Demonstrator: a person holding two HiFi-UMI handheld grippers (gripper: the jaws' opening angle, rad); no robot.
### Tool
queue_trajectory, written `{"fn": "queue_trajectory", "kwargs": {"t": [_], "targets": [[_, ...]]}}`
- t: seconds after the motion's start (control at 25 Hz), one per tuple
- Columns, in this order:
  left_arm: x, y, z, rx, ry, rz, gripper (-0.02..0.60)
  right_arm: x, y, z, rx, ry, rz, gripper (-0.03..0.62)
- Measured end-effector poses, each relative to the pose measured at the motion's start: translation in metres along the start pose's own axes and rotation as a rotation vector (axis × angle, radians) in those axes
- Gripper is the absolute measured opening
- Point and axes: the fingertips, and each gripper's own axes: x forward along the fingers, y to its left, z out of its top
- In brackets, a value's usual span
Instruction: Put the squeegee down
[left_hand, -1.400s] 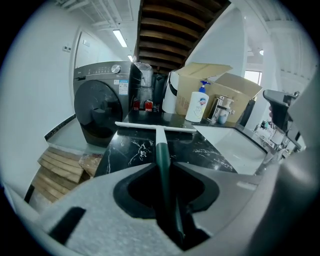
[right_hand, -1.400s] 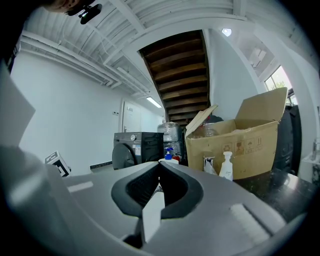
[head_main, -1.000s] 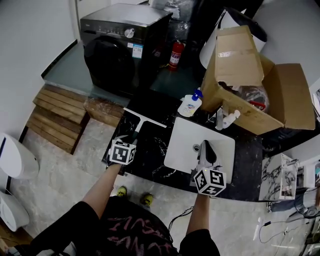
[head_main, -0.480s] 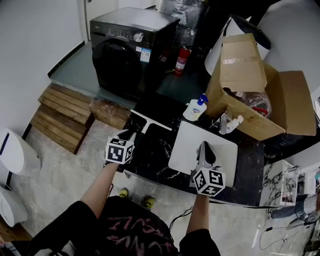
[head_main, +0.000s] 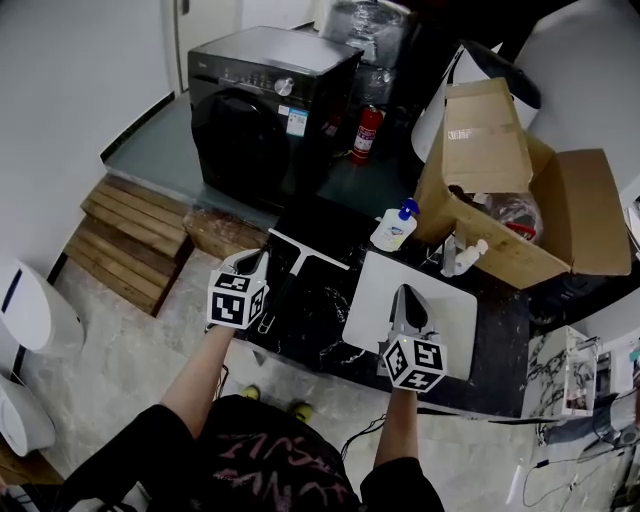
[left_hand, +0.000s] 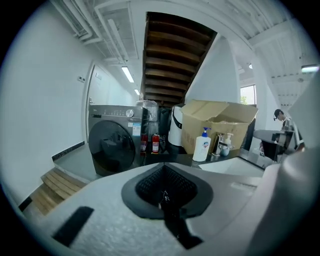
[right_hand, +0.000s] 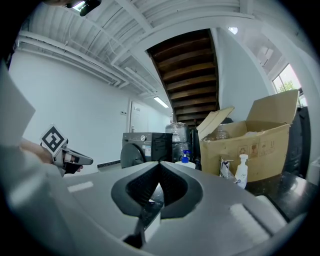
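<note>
squeegee (head_main: 296, 258) lay flat on the black counter (head_main: 320, 312), handle end near the front edge; my left gripper (head_main: 252, 260), shut and empty, hung just beside it, so a careless swing could have knocked it off.

Box (head_main: 480, 140), soap bottle (head_main: 394, 230) and faucet (head_main: 448, 255) crowd the counter's (head_main: 320, 310) far edge.

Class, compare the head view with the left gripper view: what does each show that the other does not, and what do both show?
Only the head view: the squeegee and the person's arms. Only the left gripper view: the staircase underside and ceiling lights. Both: the washer, extinguisher, box, soap bottle and the shut left tool.
</note>
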Motion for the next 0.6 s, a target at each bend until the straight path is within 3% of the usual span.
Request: {"fn": "queue_trajectory", "kwargs": {"t": [0.6], "targets": [[-0.042, 0.007, 0.081, 0.118, -0.178, -0.003, -0.002, 0.002, 0.009, 0.017, -0.04, -0.013, 0.004, 0.008]]}}
